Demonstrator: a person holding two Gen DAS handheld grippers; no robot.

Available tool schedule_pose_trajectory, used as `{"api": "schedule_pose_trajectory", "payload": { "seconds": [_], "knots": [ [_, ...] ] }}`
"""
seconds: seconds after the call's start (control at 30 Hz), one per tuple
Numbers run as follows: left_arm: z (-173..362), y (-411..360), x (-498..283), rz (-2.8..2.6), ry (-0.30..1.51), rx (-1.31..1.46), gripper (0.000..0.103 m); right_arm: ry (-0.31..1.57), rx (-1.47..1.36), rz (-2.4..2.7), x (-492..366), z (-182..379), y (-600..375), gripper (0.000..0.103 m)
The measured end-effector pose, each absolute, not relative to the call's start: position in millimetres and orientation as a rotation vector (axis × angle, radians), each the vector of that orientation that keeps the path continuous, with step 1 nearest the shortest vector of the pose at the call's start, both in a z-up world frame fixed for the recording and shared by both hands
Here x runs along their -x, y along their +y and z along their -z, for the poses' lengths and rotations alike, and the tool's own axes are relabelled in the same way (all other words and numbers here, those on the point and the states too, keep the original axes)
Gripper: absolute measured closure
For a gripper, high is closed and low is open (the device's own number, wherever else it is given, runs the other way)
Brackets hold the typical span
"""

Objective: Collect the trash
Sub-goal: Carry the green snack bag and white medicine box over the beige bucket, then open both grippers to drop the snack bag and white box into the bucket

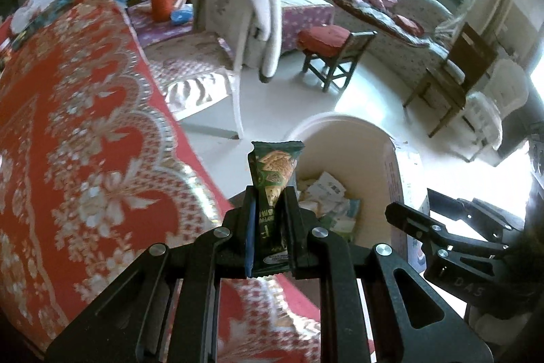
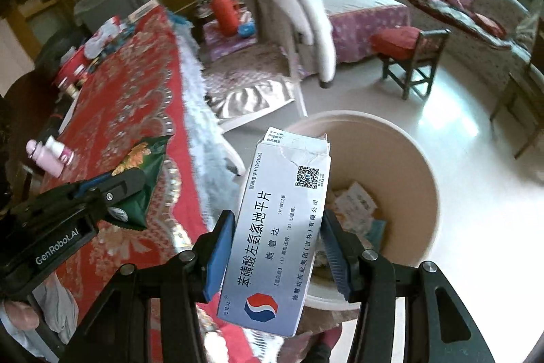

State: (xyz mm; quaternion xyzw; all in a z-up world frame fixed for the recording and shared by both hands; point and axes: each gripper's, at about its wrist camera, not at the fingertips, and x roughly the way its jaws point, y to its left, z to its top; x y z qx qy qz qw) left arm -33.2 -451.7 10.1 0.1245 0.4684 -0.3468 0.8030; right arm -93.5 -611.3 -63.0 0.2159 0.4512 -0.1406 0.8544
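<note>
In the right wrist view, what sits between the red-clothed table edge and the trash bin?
A white fluffy fringe hangs along the table; between it and the bin lies bare pale floor, partly hidden by the medicine box in the right claw.

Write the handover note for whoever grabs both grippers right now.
Left gripper: shut on green snack wrapper, held near the bin's rim.
Right gripper: shut on white medicine box, in front of the beige bin.
Done: some paper trash already lies in the bin.
Left: drop both items in, then check the red tablecloth, where small bottles and clutter remain at the far side.
</note>
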Motion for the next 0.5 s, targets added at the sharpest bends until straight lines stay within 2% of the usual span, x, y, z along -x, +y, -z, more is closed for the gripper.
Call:
{"api": "schedule_pose_trajectory", "payload": {
  "seconds": [0.5],
  "knots": [
    [14.1,-508.1,45.7,0.782,1.023,-0.335,0.091,0.977,-0.517,0.361,120.2,82.9,-660.0,0.053]
  ]
}}
